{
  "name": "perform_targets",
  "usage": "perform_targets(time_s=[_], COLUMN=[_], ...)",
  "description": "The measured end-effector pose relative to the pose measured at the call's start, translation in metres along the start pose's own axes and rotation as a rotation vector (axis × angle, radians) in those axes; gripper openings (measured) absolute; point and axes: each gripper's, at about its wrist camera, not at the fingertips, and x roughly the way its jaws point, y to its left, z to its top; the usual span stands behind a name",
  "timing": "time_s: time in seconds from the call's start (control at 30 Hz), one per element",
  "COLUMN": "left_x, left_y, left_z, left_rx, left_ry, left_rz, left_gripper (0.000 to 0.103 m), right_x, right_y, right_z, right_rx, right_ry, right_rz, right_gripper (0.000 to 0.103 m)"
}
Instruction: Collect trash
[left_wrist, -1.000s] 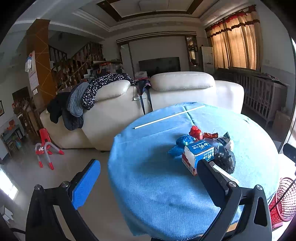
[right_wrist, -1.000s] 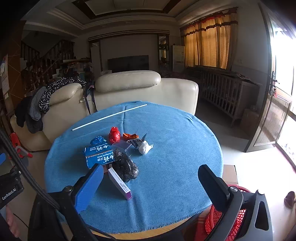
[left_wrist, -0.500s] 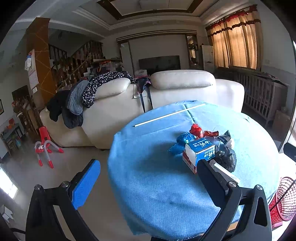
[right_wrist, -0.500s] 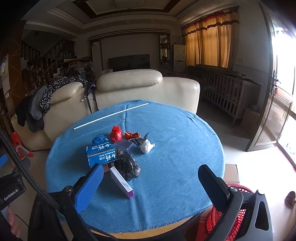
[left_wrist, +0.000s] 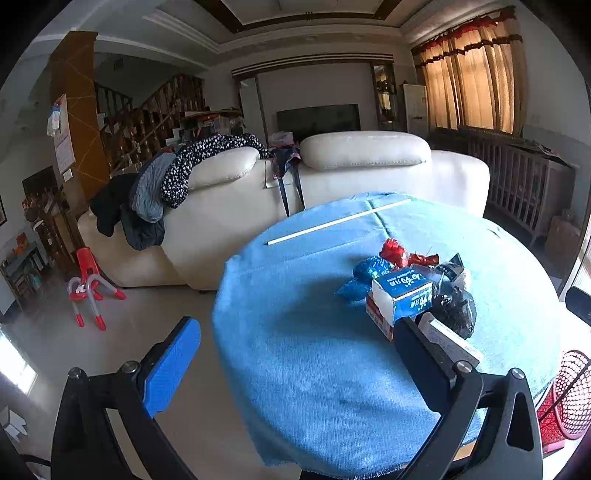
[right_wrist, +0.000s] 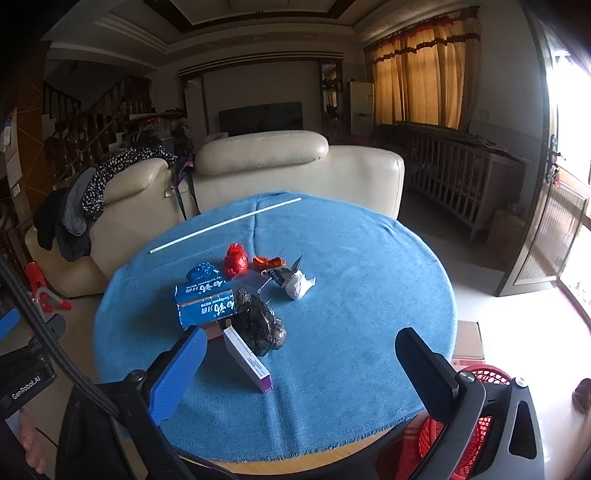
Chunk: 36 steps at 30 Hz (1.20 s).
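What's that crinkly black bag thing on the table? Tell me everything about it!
The black plastic bag is a scrunched, shiny, slightly see-through lump, thin and crinkly like film. It lies on the blue tablecloth in the middle of the trash pile. Its left side presses against the blue carton, and the long white box with a purple end lies along its near edge. What is inside cannot be made out. Neither gripper touches it.

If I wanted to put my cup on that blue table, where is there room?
The right half of the blue cloth is bare, from the white wad out to the rim. The near edge in front of the purple-ended box is free too. The left-centre is crowded: blue carton, black bag, red wrapper. A white stick crosses the far side.
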Motion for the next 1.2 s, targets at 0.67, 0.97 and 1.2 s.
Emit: perform_targets(time_s=[0.67,0.97,1.2], left_x=[0.122,0.173,0.193], left_y=[-0.009,-0.051,-0.094], left_z=[0.005,0.037,0.036], left_rx=[0.079,0.206,0.378], left_ry=[0.244,0.265,0.240], left_rz=[-0.306,-0.534,-0.563], left_gripper=[0.103,0.103,0.103], right_x=[0.143,0.196,0.173], right_y=[0.011,0.029,0.002], right_z=[-0.034,-0.053,-0.047], right_rx=[0.025,-0.042,0.047], right_ry=[0.296,0.389,0.389], right_rz=[0.378,0.456,0.525], right_gripper=[0.067,0.018,0.017])
